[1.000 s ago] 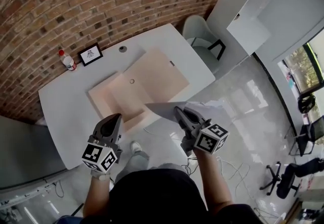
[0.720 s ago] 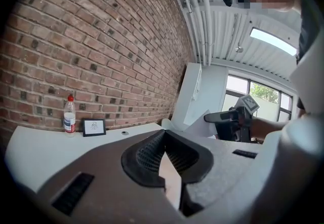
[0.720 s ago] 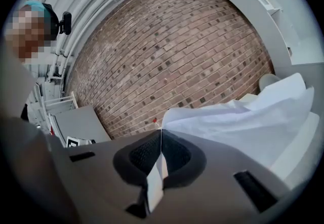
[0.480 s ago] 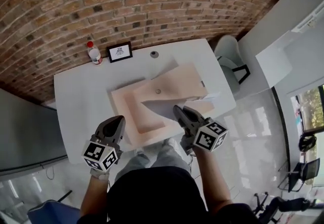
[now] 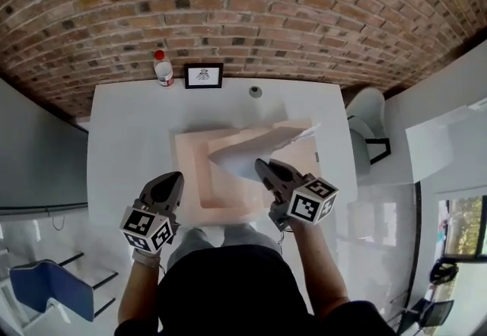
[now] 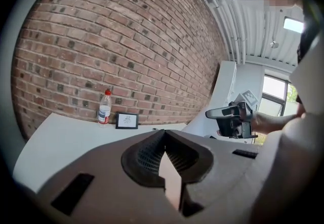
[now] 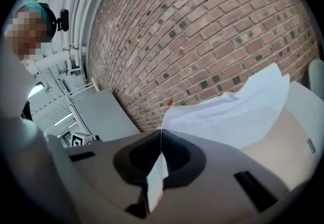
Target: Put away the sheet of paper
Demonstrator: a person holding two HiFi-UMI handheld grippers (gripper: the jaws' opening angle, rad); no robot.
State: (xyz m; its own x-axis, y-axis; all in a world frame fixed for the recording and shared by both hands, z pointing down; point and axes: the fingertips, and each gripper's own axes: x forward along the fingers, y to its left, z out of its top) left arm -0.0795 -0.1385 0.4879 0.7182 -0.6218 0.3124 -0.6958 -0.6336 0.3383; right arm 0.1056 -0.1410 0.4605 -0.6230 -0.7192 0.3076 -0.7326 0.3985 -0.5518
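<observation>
The right tongs (image 5: 262, 166) gripped the sheet of paper (image 5: 247, 153) by one edge, aloft over the beige folder (image 5: 192, 175) on the bench (image 5: 125, 144). The left tongs (image 5: 173, 178) were clenched and empty. Putting it away was not yet done.

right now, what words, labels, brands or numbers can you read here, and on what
Nothing legible.
Label on the clear plastic bottle with red cap: too small.
Print in the black-framed white card: blurred.
Edge tag on the beige desk mat: too small.
Cubes on left gripper and right gripper: square markers, no words.
</observation>
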